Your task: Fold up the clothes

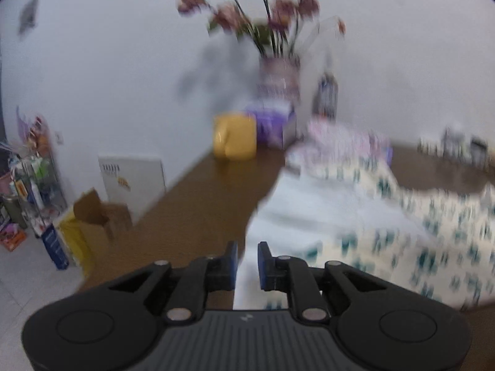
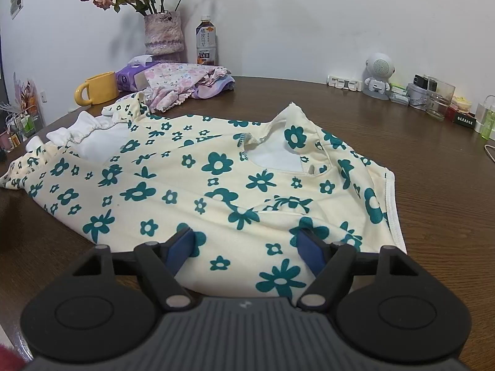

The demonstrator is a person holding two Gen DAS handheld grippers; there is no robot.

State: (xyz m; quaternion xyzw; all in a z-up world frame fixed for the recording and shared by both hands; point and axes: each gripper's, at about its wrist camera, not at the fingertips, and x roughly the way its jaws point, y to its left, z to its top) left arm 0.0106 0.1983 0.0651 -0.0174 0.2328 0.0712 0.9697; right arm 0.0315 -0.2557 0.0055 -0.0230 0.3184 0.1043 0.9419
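Cream top point(image 2: 198, 185) w/ teal flowers lies spread flat on brown table point(image 2: 433, 167), neck opening up, white inner side showing at the far-left hem. It covers mid table, reaching from the near edge toward the left edge.

R gripper point(image 2: 246, 244): jaws wide apart, blue pads over the top's near hem, cloth under and between them, pads not pinching it.

L gripper point(image 1: 247, 262): view blurred. Jaws narrow w/ a small gap; white fabric of the top point(image 1: 309, 216) seen through the gap, looks like it's beyond the pads, not clamped. Sits at the table's left edge, floor visible beside.

Far-left corner of table: yellow mug point(image 2: 97, 88), purple tissue pack point(image 2: 131, 77), vase w/ dried roses point(image 2: 162, 32), bottle point(image 2: 205, 41). Pink floral garment pile point(image 2: 185, 80) just beyond the top, touching its far hem.

Far-right edge along wall: small white robot figure point(image 2: 377, 75), glass point(image 2: 439, 97), jars & boxes, too small to ID.
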